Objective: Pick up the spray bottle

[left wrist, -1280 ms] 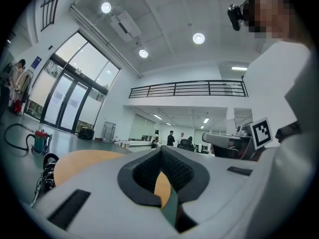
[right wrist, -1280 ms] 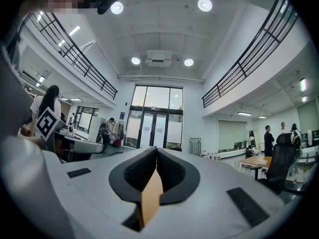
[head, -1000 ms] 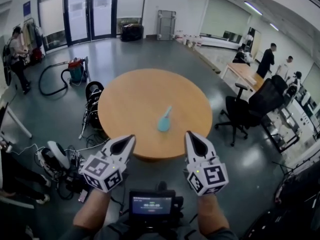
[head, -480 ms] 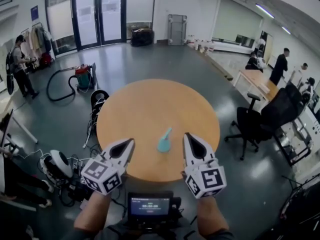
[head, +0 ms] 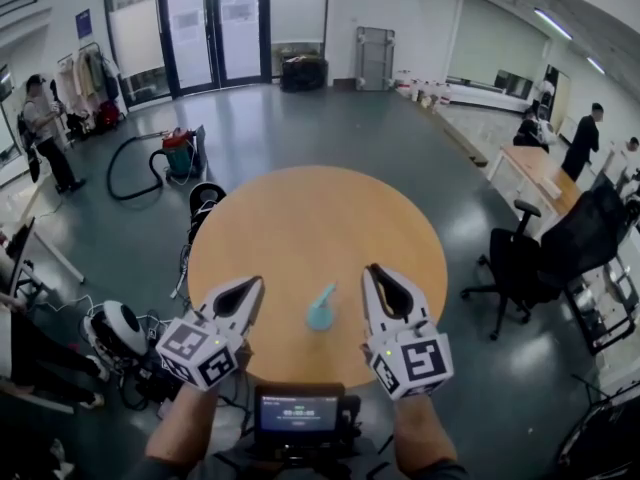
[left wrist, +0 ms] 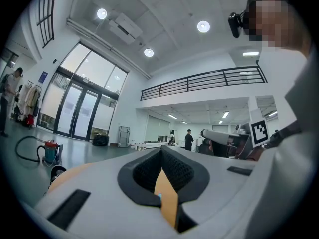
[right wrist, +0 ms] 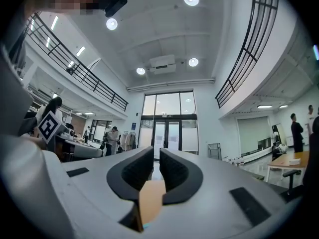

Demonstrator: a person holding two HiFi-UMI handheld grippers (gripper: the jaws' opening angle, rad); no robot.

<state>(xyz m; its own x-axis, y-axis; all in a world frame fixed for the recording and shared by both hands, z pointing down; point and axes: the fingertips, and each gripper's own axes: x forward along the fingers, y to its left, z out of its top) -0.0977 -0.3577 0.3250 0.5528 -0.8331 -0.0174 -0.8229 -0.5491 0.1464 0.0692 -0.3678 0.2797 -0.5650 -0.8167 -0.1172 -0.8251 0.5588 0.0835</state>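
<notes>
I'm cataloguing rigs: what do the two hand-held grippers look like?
The left hand-held gripper and right hand-held gripper match: light grey shells tapering to a point, black textured pads lining the jaws' inner faces, and a white cube with black square markers at each rear. No cables show; forearms are unsleeved. The right's jaws have just been opening, with nothing between them.

No text can be read: the screen's (head: pixel 303 411) print is too small, and the blue wall sign (head: pixel 83 23) is blurred.

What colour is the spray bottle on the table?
The bottle is light teal; the head view shows it best.
</notes>
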